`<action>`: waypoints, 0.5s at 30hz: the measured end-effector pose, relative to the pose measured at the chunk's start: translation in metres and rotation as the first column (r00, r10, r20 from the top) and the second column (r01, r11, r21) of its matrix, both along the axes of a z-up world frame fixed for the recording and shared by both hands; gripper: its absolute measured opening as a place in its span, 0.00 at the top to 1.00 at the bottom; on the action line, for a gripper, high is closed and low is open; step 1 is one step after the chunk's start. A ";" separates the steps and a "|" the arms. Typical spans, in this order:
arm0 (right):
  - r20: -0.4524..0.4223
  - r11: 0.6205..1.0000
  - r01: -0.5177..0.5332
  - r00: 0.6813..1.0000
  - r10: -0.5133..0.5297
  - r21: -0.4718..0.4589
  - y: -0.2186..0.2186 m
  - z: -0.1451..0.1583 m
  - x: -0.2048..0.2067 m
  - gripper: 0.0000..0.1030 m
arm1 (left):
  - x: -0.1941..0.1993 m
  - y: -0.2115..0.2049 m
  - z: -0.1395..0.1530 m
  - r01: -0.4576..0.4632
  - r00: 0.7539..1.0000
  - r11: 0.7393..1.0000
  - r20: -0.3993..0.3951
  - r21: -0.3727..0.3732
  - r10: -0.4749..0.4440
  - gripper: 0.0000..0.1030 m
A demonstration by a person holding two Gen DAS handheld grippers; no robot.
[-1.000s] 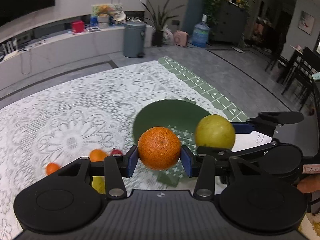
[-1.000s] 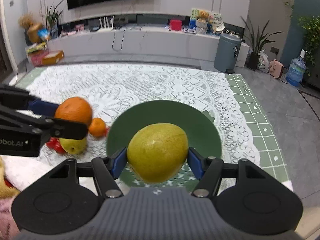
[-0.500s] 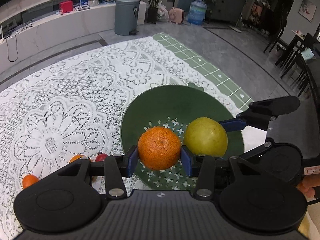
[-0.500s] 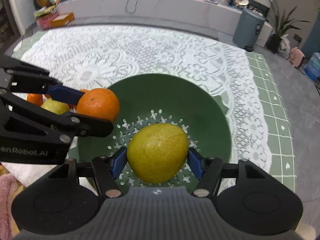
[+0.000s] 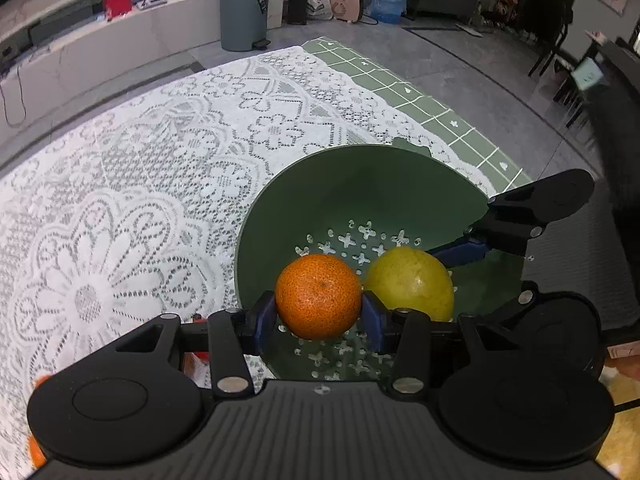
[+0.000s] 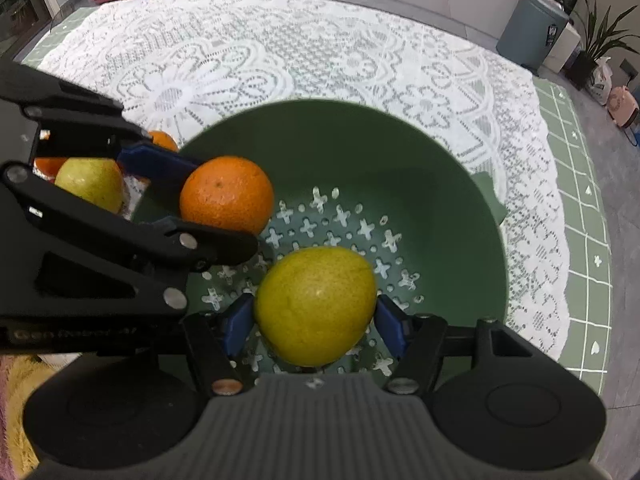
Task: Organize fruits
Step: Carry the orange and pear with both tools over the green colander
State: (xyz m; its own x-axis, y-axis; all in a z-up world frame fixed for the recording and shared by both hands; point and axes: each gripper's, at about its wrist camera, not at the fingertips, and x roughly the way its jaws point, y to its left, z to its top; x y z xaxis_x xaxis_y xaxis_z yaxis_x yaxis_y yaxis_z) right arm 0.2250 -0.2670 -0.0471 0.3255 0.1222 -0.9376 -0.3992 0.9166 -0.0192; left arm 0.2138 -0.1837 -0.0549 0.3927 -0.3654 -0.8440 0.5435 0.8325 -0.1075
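Observation:
My left gripper (image 5: 319, 314) is shut on an orange (image 5: 319, 297) and holds it inside the green perforated bowl (image 5: 360, 176), just above its floor. My right gripper (image 6: 316, 326) is shut on a yellow-green pear (image 6: 316, 306) and holds it low inside the same bowl (image 6: 440, 160), next to the orange (image 6: 227, 194). The pear also shows in the left wrist view (image 5: 412, 282), beside the orange. The left gripper's fingers (image 6: 160, 162) reach in from the left in the right wrist view.
The bowl stands on a white lace cloth (image 5: 120, 184) over a green mat (image 6: 580, 216). Left of the bowl lie another pear (image 6: 90, 184) and small oranges (image 6: 162, 139). A grey bin (image 5: 244, 12) stands on the floor beyond the table.
Both grippers have moved forward and down with their fruit, from above the bowl's near rim to low inside the bowl. Both stay shut.

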 end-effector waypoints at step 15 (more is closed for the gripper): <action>-0.053 0.999 -0.007 0.999 0.006 -0.031 -0.003 -0.008 0.000 0.39 | 0.001 -0.011 -0.010 0.026 1.000 0.997 0.012 0.067 -0.026 0.50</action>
